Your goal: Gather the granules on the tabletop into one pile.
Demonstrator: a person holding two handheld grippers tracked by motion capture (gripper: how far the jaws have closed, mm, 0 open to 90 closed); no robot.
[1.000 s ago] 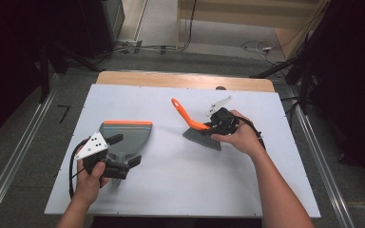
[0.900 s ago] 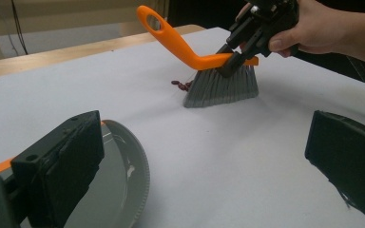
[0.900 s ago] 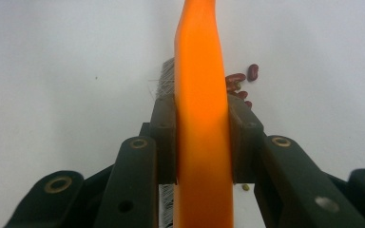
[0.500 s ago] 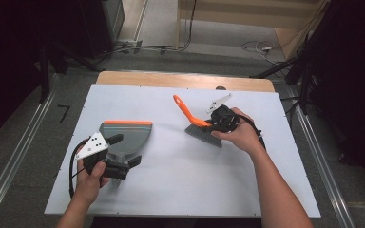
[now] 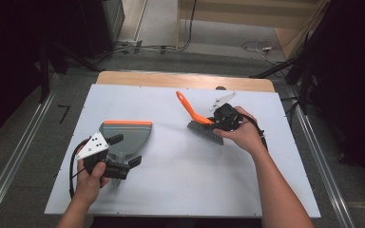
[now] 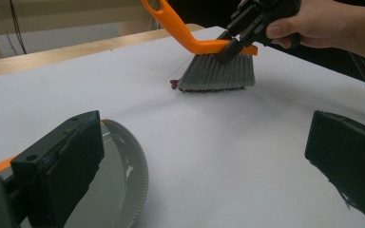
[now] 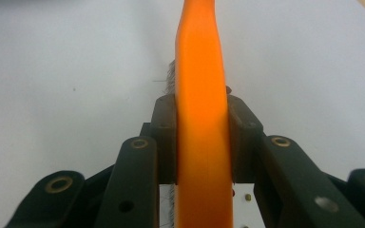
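Grey plastic lies nearest to me: the dustpan point(image 5: 125, 137) with its orange edge rests flat on the white surface point(image 5: 171, 190), just in front of my left gripper point(image 5: 123, 154). Its jaws stand wide open with one pad over the pan, and they hold nothing. Farther away, my right gripper point(image 5: 222, 118) has its jaws closed tight on the orange back of the brush point(image 5: 197, 118). The grey bristles touch the surface, and a small dark red crumb point(image 6: 173, 83) lies just beside them.

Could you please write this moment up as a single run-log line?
right gripper: shut on brush | bristles on table | small red bit at bristles | left gripper: open by dustpan
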